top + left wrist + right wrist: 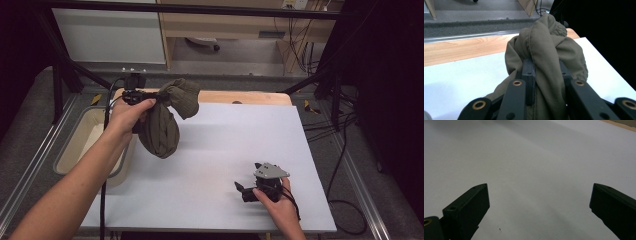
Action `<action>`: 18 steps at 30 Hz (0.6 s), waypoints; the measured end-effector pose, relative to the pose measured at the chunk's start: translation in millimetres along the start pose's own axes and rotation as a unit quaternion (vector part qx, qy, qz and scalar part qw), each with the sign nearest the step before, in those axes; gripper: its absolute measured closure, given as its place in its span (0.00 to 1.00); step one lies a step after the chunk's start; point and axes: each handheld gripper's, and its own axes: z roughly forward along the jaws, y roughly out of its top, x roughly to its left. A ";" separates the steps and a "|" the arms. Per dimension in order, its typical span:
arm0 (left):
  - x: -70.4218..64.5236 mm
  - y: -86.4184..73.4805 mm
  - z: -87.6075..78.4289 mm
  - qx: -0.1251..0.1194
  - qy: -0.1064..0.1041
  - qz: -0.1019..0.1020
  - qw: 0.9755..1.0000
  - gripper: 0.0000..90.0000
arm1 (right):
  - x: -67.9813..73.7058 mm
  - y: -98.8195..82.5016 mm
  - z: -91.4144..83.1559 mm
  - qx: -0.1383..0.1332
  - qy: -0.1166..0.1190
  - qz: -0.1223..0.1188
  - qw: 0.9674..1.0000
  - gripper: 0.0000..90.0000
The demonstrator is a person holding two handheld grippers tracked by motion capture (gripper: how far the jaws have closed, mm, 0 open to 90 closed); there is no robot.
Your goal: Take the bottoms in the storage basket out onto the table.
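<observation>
Dark room around me, black frame posts at the edges, cables trailing down the floor on the right, and a white table top (235,150) in front with a strip of bare wood (250,97) along its far edge. Far left, just off the white sheet, sits a beige tub (75,145); what I can see of its inside is bare, and my forearm crosses its near corner.

Next along, my left hand (125,115) has the left gripper (150,100) lifted over the far left part of the table, and it is clamped on an olive-green cloth (167,120). The cloth hangs off the table in a bunched lump, one fold drooping down, another bulging to the right.

My left gripper view gets in close: black jaws pinching a thick wad of that fabric (544,57), a stitched seam running up the middle, the wooden strip behind it. The high view is too far off for that seam.

Over to the right, my right hand (280,205) rests low on the near right of the table with the right gripper (242,189) pointing left. Its own view settles it: jaws spread wide, nothing between them, plain white surface (536,170) ahead. Cloth and this gripper are well apart.
</observation>
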 end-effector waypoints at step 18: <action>-20.6 -8.6 24.9 0.019 -0.020 0.008 1.000 0.83 | -1.3 -0.1 0.1 0.003 -0.012 0.000 1.000 0.03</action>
